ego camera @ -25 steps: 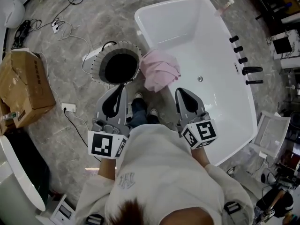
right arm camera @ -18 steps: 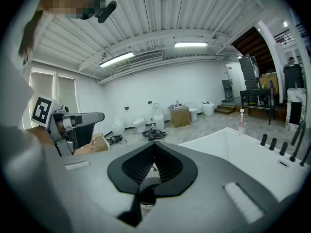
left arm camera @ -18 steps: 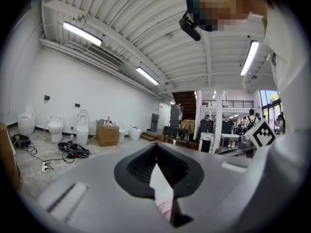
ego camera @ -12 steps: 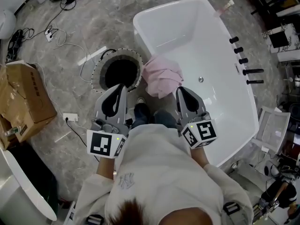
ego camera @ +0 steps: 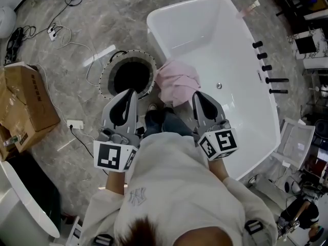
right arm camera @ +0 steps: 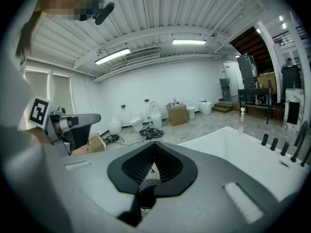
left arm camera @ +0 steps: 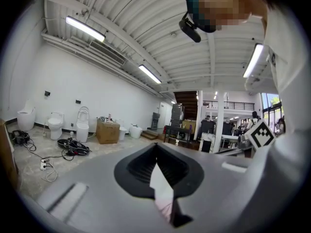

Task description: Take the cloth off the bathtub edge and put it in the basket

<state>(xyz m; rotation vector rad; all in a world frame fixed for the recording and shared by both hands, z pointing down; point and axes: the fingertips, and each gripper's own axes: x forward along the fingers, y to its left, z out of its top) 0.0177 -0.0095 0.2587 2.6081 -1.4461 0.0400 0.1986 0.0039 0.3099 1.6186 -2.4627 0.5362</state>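
Grey floor (ego camera: 118,14): pink cloth (ego camera: 177,83) crumpled over tub (ego camera: 225,40) edge; your left tool (ego camera: 134,92) and right tool (ego camera: 196,94) point forward, shut, empty.

The left gripper (ego camera: 131,92) covers the basket's (ego camera: 106,76) near rim, and the basket's inside is too dark to read. The right gripper (ego camera: 198,95) overlaps the cloth's (ego camera: 177,81) lower corner. The person's torso (ego camera: 174,188) hides part of the tub's (ego camera: 205,35) near rim. The box (ego camera: 25,101) is cut off at the left edge
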